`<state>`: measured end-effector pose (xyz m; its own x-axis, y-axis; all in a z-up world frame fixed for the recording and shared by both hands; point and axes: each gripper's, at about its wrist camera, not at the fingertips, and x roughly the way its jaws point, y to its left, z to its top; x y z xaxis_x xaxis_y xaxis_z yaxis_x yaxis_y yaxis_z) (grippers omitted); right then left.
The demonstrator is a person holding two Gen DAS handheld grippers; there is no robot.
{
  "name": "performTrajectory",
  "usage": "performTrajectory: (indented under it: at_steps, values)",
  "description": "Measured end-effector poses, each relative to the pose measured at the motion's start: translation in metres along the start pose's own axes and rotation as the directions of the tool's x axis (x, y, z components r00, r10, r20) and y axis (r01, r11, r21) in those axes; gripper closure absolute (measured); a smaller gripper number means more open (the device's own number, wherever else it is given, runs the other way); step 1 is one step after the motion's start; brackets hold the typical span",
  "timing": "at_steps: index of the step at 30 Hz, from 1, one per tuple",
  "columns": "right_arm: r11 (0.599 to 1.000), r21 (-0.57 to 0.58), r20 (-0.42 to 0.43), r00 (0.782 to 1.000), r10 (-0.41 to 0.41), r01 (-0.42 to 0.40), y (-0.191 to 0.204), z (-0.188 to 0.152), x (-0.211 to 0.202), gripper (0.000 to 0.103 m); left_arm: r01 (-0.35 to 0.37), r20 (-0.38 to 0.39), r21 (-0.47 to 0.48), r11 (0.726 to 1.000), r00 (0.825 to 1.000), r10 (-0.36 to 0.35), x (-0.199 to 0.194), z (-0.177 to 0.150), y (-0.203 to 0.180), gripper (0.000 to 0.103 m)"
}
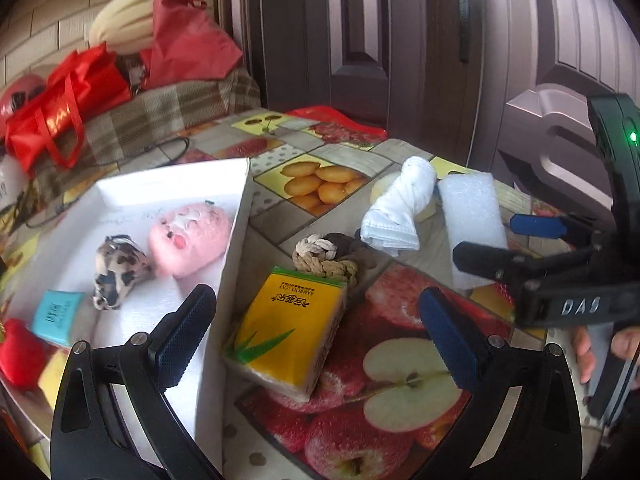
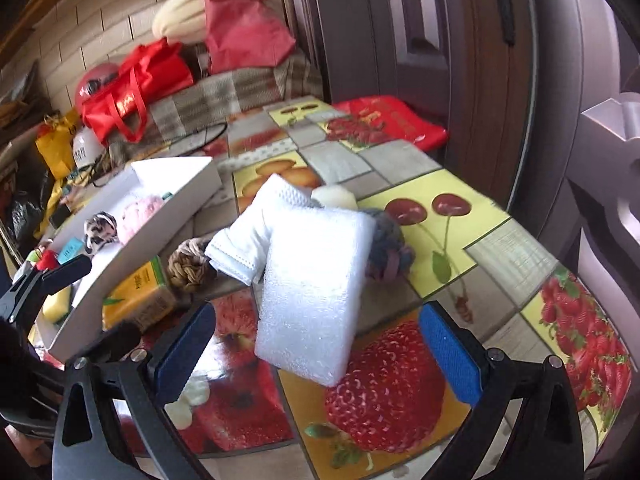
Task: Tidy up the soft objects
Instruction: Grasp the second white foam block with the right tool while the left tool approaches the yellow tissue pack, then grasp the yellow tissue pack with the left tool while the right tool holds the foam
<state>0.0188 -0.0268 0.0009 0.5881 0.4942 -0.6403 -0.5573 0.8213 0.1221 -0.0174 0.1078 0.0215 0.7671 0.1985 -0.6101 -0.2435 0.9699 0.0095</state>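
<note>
A white box [image 1: 236, 240] [image 2: 180, 184] on the fruit-print table holds a pink plush [image 1: 190, 238], a leopard scrunchie [image 1: 116, 276], a teal packet [image 1: 56, 316] and a red soft toy [image 1: 20, 354]. A yellow tissue pack [image 1: 288, 332] [image 2: 140, 300] lies beside the box, between my left gripper's [image 1: 316, 336] open fingers. A rope knot [image 1: 324, 260] [image 2: 190, 266], a white mask [image 1: 396, 208] [image 2: 244, 244], a white foam block [image 1: 472, 220] [image 2: 316, 292] and a blue-grey yarn ball [image 2: 390, 250] lie further right. My right gripper [image 2: 320, 354] is open just before the foam block, and also shows in the left wrist view [image 1: 504, 240].
Red bags [image 1: 60, 116] [image 2: 132, 100] and a checked cloth [image 1: 172, 108] are piled at the back left. A dark door [image 1: 360, 40] stands behind the table. A red bag [image 2: 392, 120] lies at the table's far edge. A cream sponge [image 2: 334, 198] sits behind the mask.
</note>
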Motion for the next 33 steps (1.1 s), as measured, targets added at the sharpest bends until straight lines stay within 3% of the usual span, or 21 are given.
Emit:
performTrajectory:
  at_steps: [3, 5, 6, 7, 8, 11, 14, 17, 21, 25, 28, 33]
  values:
    - [1.000, -0.004, -0.047, 0.999, -0.018, 0.017, 0.000, 0.000, 0.012, 0.014, -0.010, -0.017, -0.006, 1.000, 1.000, 0.010, 0.006, 0.002, 0.000, 0.001]
    - [1.000, 0.022, -0.103, 0.995, 0.013, -0.011, -0.004, -0.001, 0.024, 0.033, -0.007, -0.038, -0.021, 1.000, 0.999, 0.007, 0.010, 0.002, 0.004, 0.001]
    - [0.999, 0.032, -0.097, 0.995, 0.020, -0.017, -0.007, -0.001, 0.023, 0.034, 0.004, -0.053, -0.035, 0.999, 0.999, -0.006, 0.013, 0.003, 0.007, 0.001]
    - [0.998, 0.045, -0.081, 0.996, 0.047, -0.043, -0.010, -0.001, 0.019, 0.046, 0.019, -0.073, -0.057, 0.998, 0.997, -0.023, 0.017, 0.003, 0.012, 0.001]
    - [0.995, 0.058, -0.070, 0.994, 0.081, -0.077, -0.014, -0.002, 0.016, 0.052, 0.029, -0.094, -0.085, 0.996, 0.995, -0.038, 0.020, 0.003, 0.017, 0.001]
    - [0.986, 0.109, -0.042, 0.990, 0.133, -0.127, -0.026, -0.005, 0.009, 0.052, 0.058, -0.132, -0.165, 0.985, 0.988, -0.080, 0.027, 0.000, 0.032, 0.003]
    - [0.977, 0.144, -0.030, 0.987, 0.160, -0.154, -0.031, -0.004, 0.008, 0.052, 0.041, -0.121, -0.118, 0.992, 0.991, -0.055, 0.024, 0.002, 0.030, 0.003]
    - [0.968, 0.181, -0.038, 0.983, 0.181, -0.172, -0.036, -0.005, 0.011, 0.052, 0.091, -0.092, -0.101, 0.991, 0.991, -0.101, 0.019, 0.002, 0.028, 0.003]
    - [0.959, 0.210, -0.031, 0.979, 0.202, -0.191, -0.040, -0.005, 0.010, 0.052, 0.092, -0.144, -0.140, 0.986, 0.983, -0.112, 0.029, 0.001, 0.035, 0.003]
    - [0.959, 0.206, -0.032, 0.978, 0.207, -0.196, -0.038, -0.006, 0.008, 0.052, 0.023, -0.155, -0.069, 0.997, 0.987, -0.034, 0.031, 0.003, 0.037, 0.003]
    - [0.959, 0.201, -0.035, 0.976, 0.213, -0.202, -0.037, -0.006, 0.009, 0.052, 0.052, -0.165, -0.055, 0.997, 0.985, -0.060, 0.033, 0.002, 0.035, 0.003]
    - [0.958, 0.200, -0.034, 0.976, 0.217, -0.206, -0.037, -0.006, 0.009, 0.052, 0.086, -0.100, 0.059, 0.995, 0.992, -0.080, 0.019, 0.003, 0.013, 0.003]
